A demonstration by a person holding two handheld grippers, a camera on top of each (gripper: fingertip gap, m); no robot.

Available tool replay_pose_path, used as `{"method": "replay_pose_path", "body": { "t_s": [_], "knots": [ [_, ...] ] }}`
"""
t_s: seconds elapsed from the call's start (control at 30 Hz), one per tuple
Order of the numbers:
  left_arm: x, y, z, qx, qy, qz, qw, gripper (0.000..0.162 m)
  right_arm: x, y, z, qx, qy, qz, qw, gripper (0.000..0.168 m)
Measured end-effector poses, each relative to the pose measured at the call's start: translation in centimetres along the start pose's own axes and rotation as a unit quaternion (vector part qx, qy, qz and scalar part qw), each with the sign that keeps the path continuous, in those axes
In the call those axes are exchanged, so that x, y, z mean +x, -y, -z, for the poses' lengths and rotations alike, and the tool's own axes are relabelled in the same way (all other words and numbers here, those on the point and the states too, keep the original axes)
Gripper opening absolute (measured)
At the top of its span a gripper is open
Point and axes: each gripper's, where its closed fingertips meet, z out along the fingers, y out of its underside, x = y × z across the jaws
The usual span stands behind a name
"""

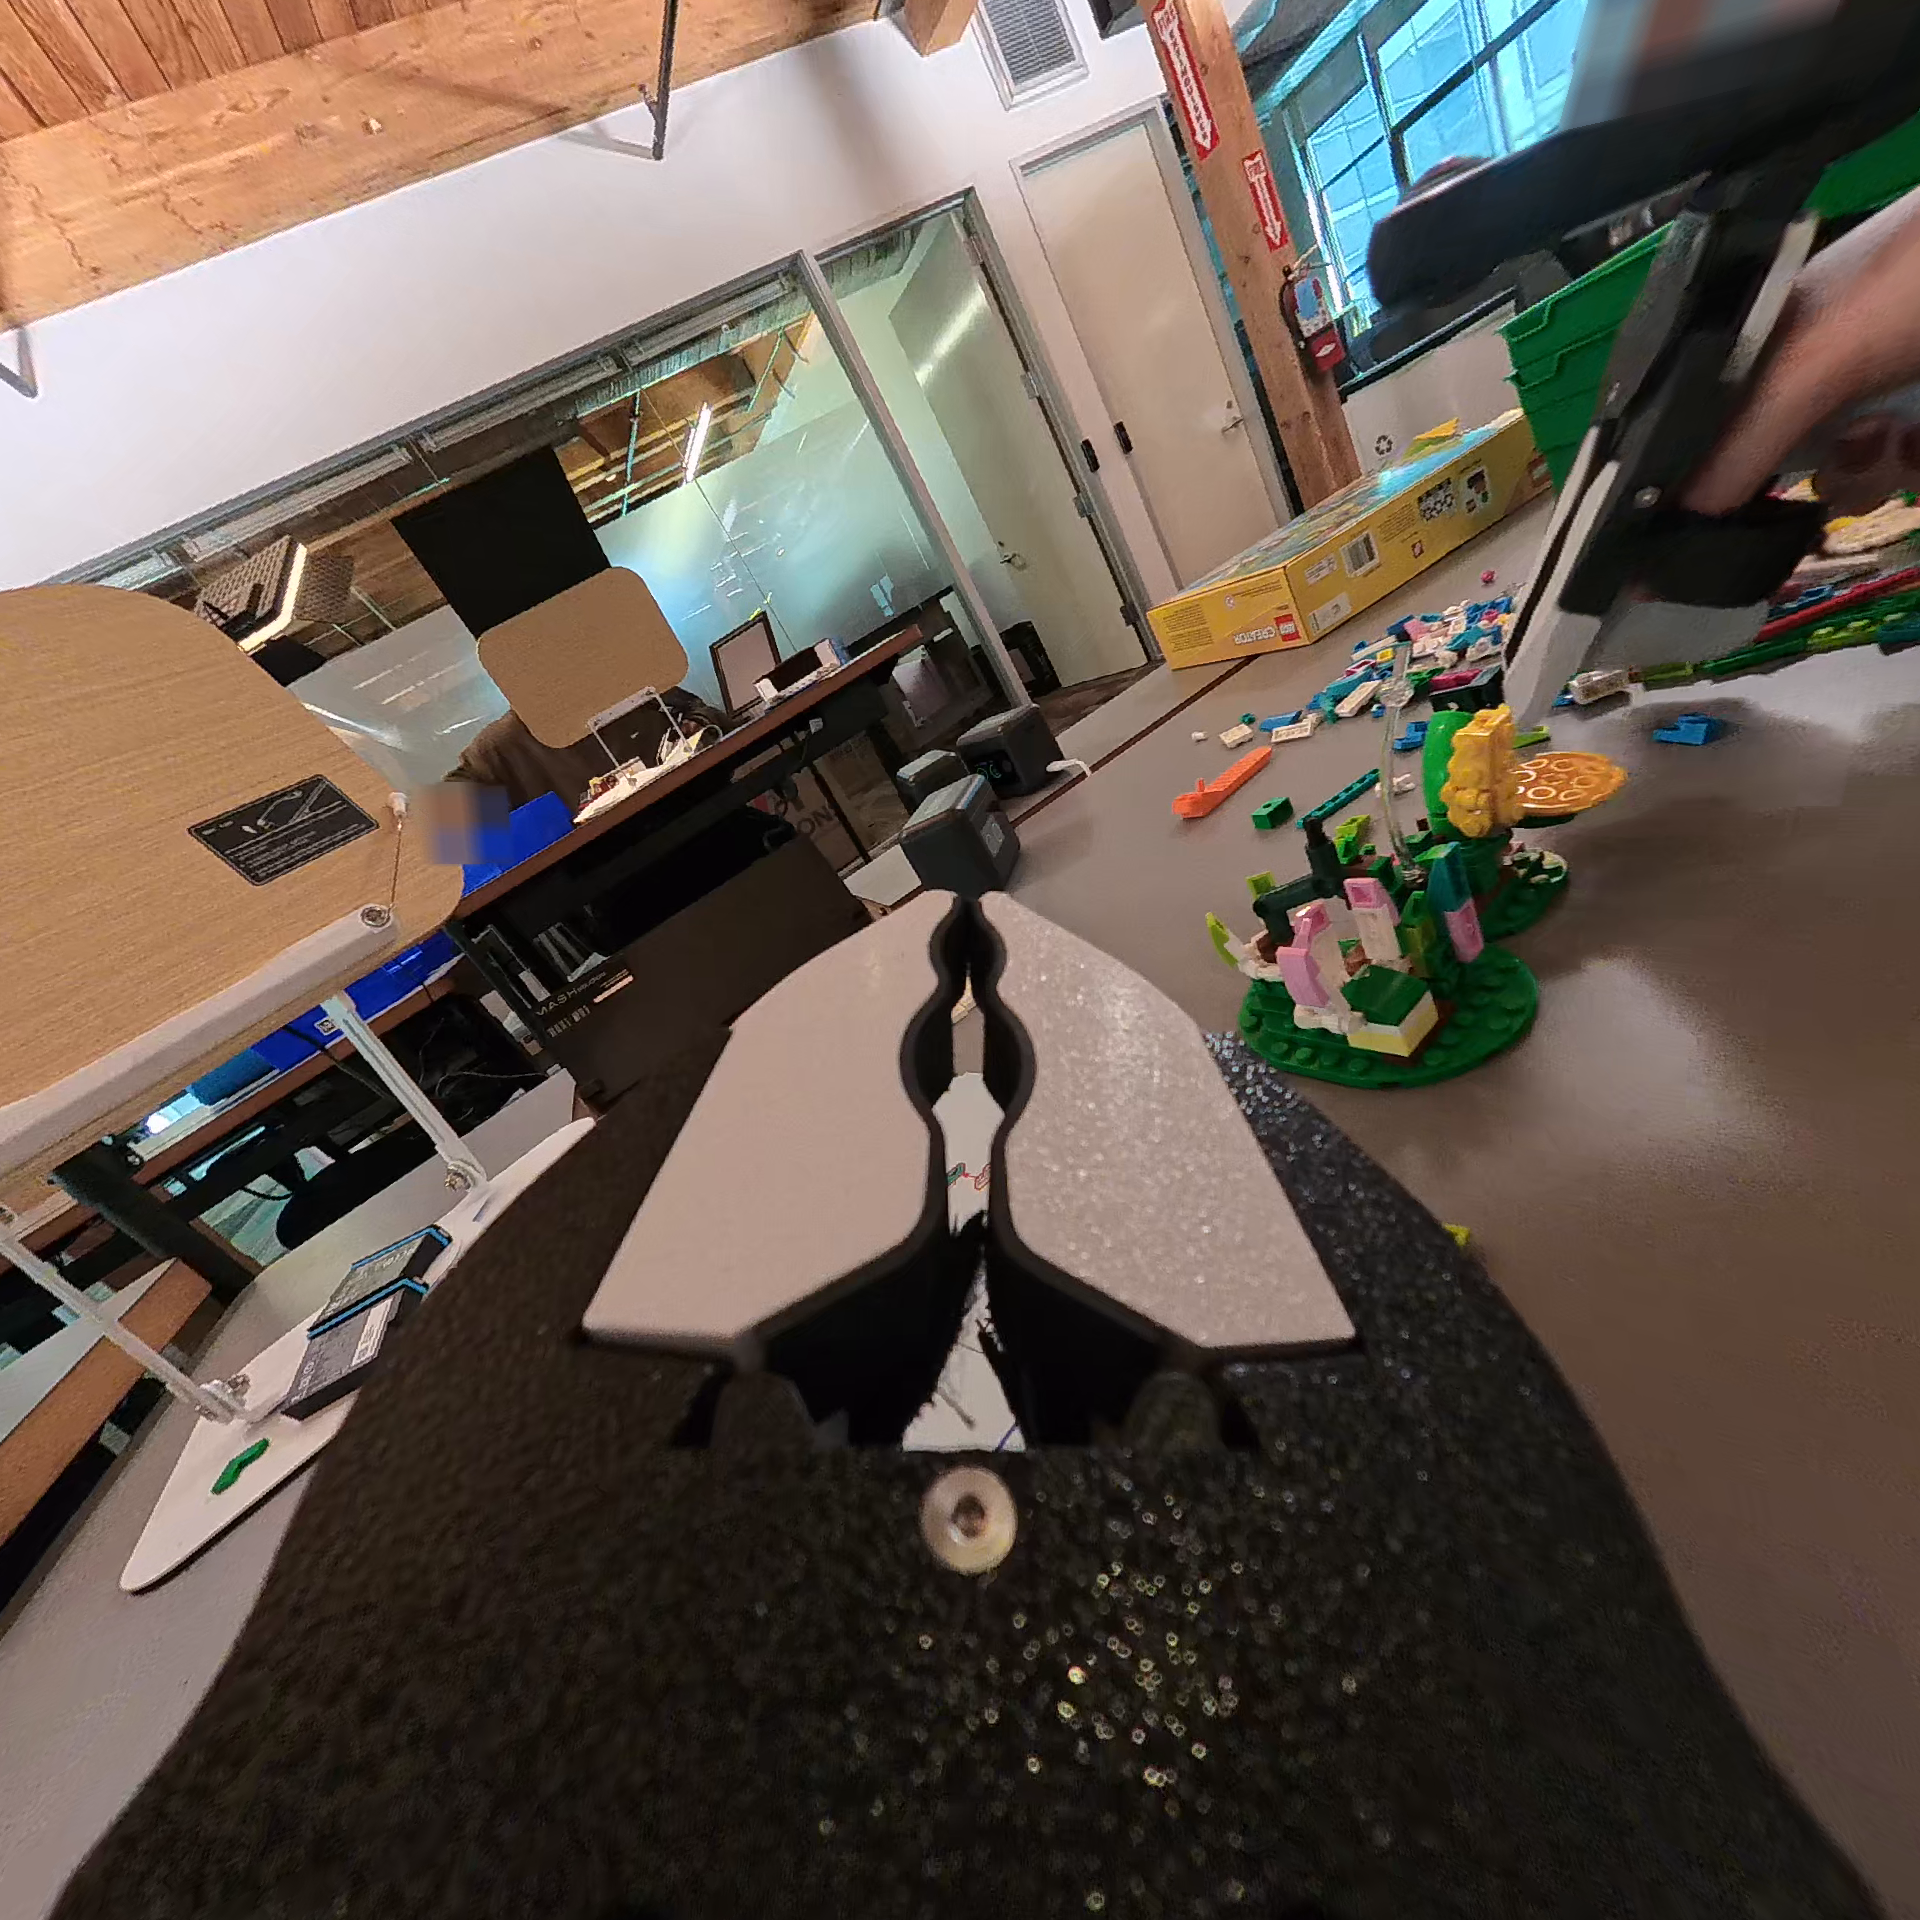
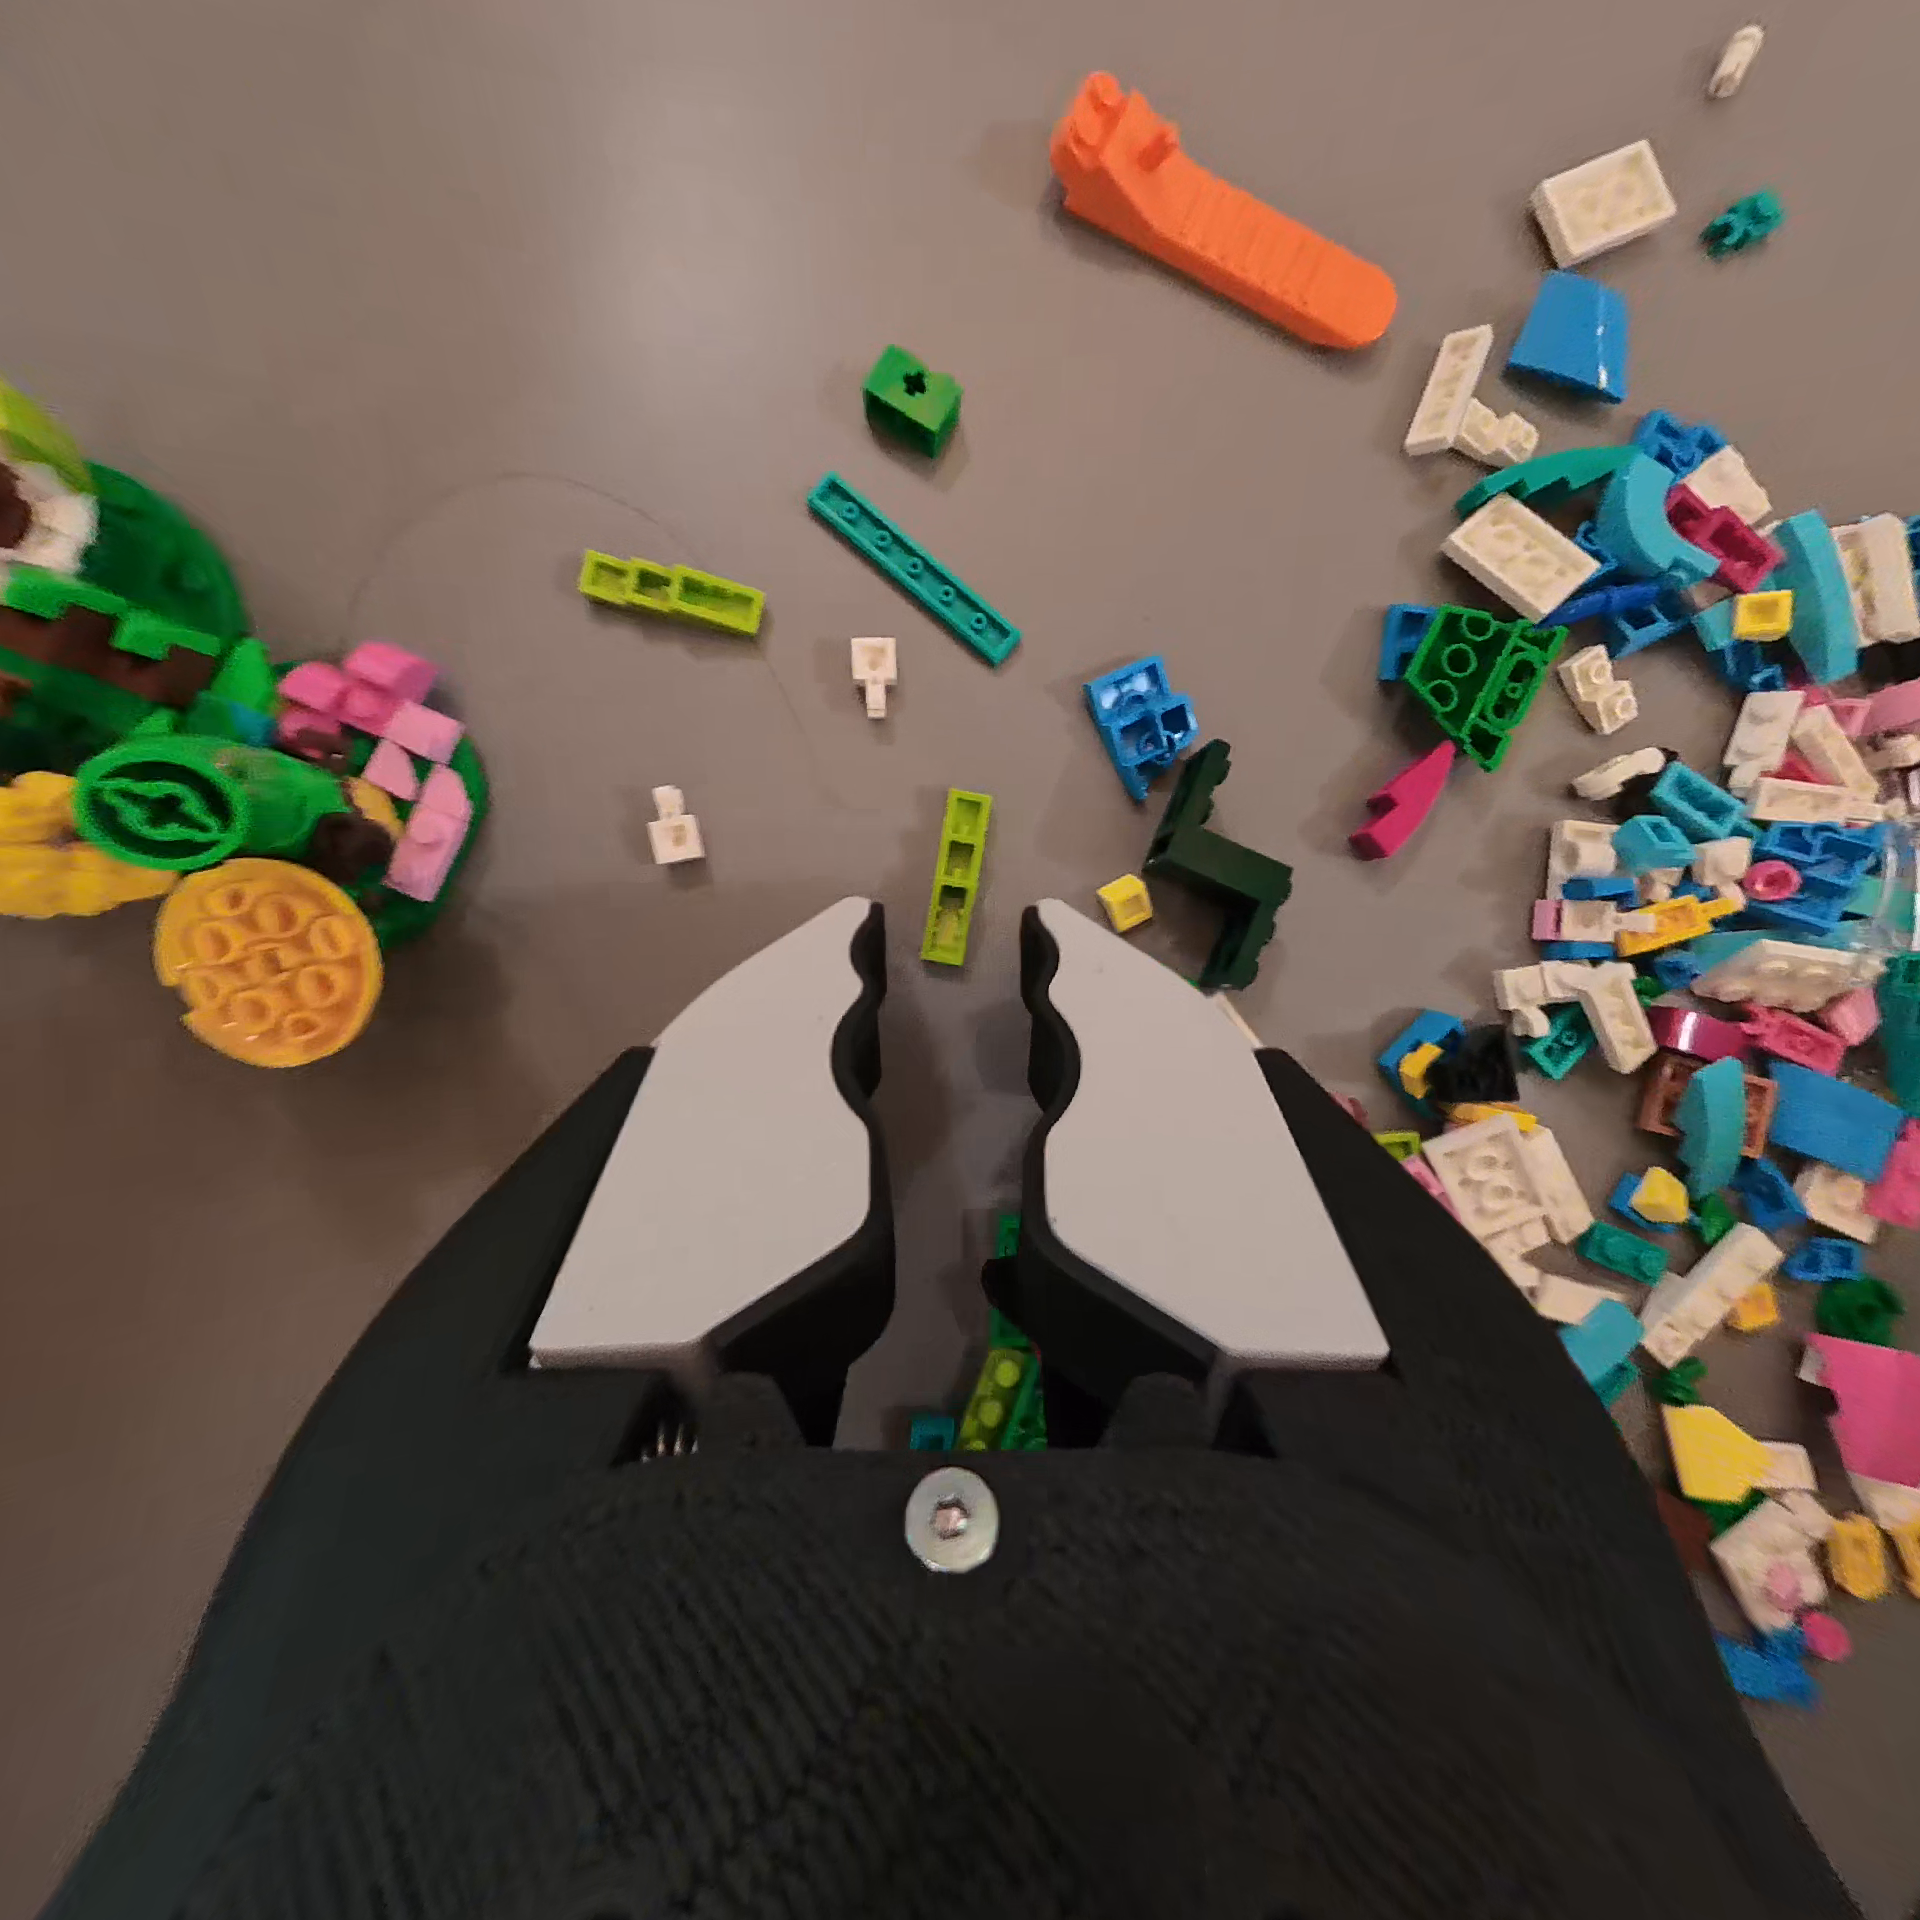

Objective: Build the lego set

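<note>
The partly built lego model (image 1: 1392,966) stands on green round plates on the grey table, right of my left gripper (image 1: 971,920). That gripper is shut, holds nothing, and points off past the table's edge. In the right wrist view the model (image 2: 208,748) is at the left edge, with pink bricks and a yellow round piece (image 2: 268,961). My right gripper (image 2: 951,925) is open and points down at the table. A lime green plate (image 2: 958,878) lies just ahead of the gap between its fingertips. The right gripper also shows in the left wrist view (image 1: 1548,665), over the loose bricks.
A dense pile of loose bricks (image 2: 1714,831) fills the right side. An orange brick separator (image 2: 1216,218), a teal plate (image 2: 912,566), a second lime plate (image 2: 673,594) and a dark green corner piece (image 2: 1221,873) lie scattered ahead. A yellow box (image 1: 1340,566) and green bins (image 1: 1558,353) stand at the far end. There is about 30 cm between the tips of the two grippers. From my right tips it is roughly 9 cm to the yellow round piece (image 2: 268,961); from my left, 20 cm. Look for it in the left wrist view (image 1: 1555,778) too.
</note>
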Motion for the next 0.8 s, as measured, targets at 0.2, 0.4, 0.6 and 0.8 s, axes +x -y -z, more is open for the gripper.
{"method": "replay_pose_path", "body": {
  "t_s": [0.2,0.4,0.6,0.8],
  "knots": [
    [0.2,0.0,0.0,-0.001,-0.007,-0.003,1.000,0.000,0.3,-0.3,-0.8,-0.026,-0.019,0.017,0.999,0.014],
    [0.1,0.0,0.1,-0.001,-0.005,-0.002,1.000,0.000,0.6,-0.4,0.8,-0.014,-0.054,0.059,0.997,0.006],
    [0.1,0.0,0.1,-0.001,-0.004,-0.003,1.000,0.000,-8.6,-1.2,6.4,0.054,0.104,0.213,0.970,0.006],
    [0.2,0.0,0.1,-0.001,-0.006,-0.005,1.000,0.000,-17.4,-3.0,6.2,0.067,0.157,0.365,0.915,0.006]
  ]
}}
